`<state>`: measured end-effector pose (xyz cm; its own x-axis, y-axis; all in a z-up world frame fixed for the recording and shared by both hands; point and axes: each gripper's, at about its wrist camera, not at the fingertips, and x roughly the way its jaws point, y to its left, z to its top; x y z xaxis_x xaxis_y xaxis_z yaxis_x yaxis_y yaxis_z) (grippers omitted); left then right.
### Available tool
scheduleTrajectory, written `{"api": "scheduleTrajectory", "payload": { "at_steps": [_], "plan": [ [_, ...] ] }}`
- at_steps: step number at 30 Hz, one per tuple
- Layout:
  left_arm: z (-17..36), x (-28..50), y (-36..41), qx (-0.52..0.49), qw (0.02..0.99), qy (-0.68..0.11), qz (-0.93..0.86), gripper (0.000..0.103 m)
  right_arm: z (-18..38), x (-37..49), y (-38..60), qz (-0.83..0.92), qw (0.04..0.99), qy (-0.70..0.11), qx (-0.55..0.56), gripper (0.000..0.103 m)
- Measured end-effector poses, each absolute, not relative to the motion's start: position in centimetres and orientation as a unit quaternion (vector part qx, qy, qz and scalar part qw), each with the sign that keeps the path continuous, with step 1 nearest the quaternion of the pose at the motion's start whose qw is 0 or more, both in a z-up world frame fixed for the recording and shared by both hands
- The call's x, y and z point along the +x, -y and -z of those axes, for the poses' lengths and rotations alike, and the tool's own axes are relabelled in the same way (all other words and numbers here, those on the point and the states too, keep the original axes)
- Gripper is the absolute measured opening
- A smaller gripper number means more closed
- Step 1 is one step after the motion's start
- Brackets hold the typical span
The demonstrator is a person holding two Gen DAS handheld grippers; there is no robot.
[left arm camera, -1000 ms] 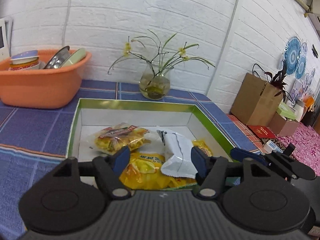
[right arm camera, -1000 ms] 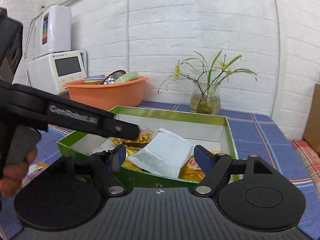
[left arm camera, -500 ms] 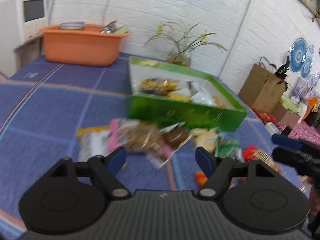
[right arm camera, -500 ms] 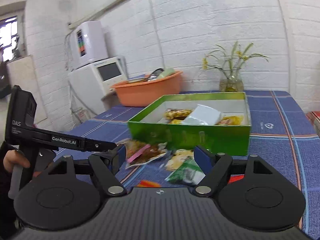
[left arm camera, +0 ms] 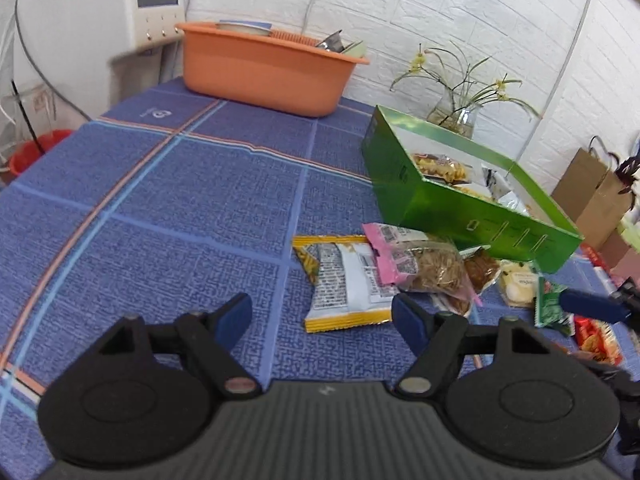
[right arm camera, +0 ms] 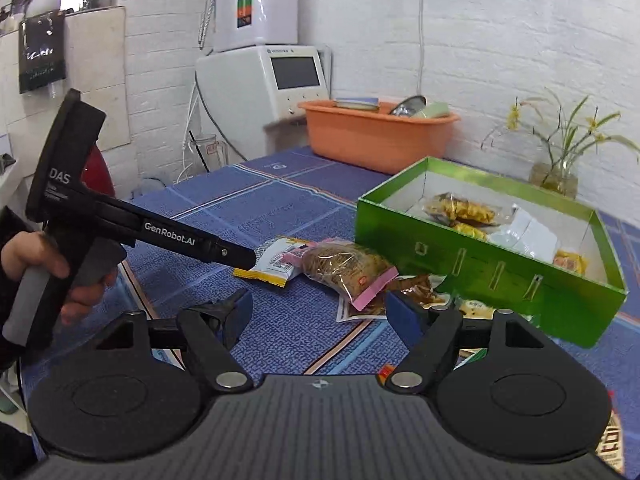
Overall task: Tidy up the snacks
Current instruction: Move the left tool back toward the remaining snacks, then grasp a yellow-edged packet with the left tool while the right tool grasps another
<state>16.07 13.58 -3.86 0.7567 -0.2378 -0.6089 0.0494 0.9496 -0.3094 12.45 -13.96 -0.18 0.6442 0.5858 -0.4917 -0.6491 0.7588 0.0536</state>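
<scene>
The left gripper (left arm camera: 322, 314) is seen with its jaws parted about halfway and nothing between them; it hangs over the blue tablecloth (left arm camera: 168, 208), just short of the yellow-edged white packet (left arm camera: 344, 280). The right gripper (right arm camera: 319, 312) is likewise parted with nothing held, above bare cloth near the heap.

The snacks are found in two places. Several packets already lie in the green box (right arm camera: 480, 264); the rest are piled loose on the cloth against its near wall — the white packet, a pink-edged clear bag (left arm camera: 420, 262) lying partly over it, a brown pouch (left arm camera: 482, 268), a pale sweet packet (left arm camera: 518, 282), a green sachet (left arm camera: 550, 306) and a red packet (left arm camera: 592, 336).

Risks noted:

- The white packet is overlapped by the pink-edged bag. If the packet is pulled out from under, the bag is likely to be dragged along or flipped.
- The packets lie flat and are glossy. A pinch taken from above may slip off the film or catch the cloth as well, and the cloth would then be rucked under the box.
- The two grippers are working close together — the right one's finger already shows at the right edge of the left wrist view. A collision is possible if both go for the same pile.
- The heap touches the box wall; a careless sweep could shove the box.
</scene>
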Motion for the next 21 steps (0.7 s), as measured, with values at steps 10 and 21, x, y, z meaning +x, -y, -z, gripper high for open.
{"api": "scheduleTrajectory", "payload": {
  "at_steps": [10, 21],
  "plan": [
    [4.0, 23.2, -13.5, -0.155, 0.900, -0.403, 0.064, 0.075, 3.8, 14.4, 5.3, -0.320, 0.901, -0.281, -0.080, 0.103],
    [4.4, 23.3, -13.7, -0.190, 0.882, -0.412, 0.126, 0.042, 4.4, 16.1, 3.6, -0.315, 0.897, -0.295, -0.097, 0.054]
  ]
}}
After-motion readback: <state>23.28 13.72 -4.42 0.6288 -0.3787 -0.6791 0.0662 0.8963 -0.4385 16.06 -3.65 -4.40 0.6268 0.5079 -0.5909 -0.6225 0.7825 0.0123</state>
